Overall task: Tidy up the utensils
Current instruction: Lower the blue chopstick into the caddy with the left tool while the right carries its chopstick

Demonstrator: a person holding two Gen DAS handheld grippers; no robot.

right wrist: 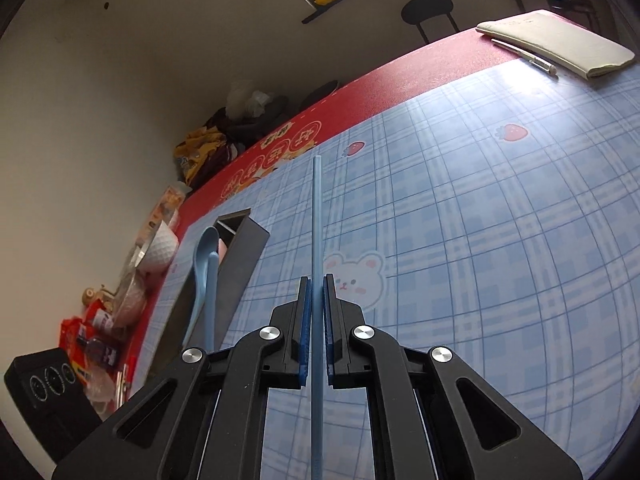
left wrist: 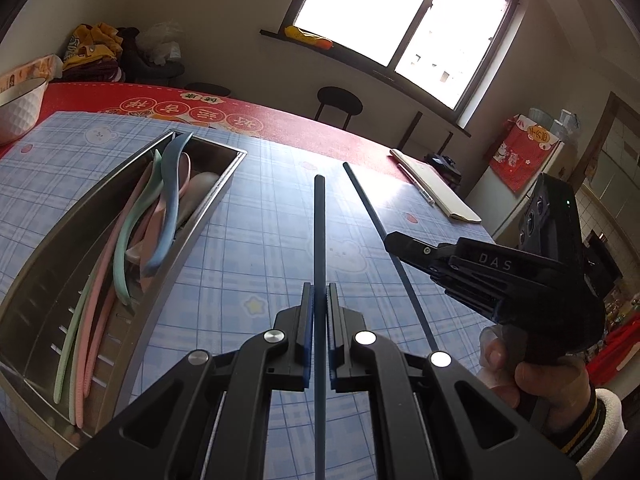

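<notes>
In the left wrist view my left gripper point(left wrist: 320, 286) is shut on a dark blue chopstick point(left wrist: 320, 232) that points away over the table. To its right, my right gripper point(left wrist: 391, 241), held by a hand, is shut on a second thin chopstick point(left wrist: 368, 208). In the right wrist view that right gripper point(right wrist: 318, 278) clamps a light blue chopstick point(right wrist: 316, 208) between its blue pads. A long steel tray point(left wrist: 208, 216) lies at the left and holds pastel spoons point(left wrist: 168, 208) and several chopsticks point(left wrist: 86, 328). The same tray point(right wrist: 240, 264) shows a blue spoon point(right wrist: 204, 248).
A blue plaid mat point(left wrist: 260, 240) covers a red tablecloth point(left wrist: 280, 120). A white bowl point(left wrist: 20, 108) stands at the far left, and a notebook point(left wrist: 436, 184) with a pen lies at the far right. Clothes and bags are piled at the table's back corner.
</notes>
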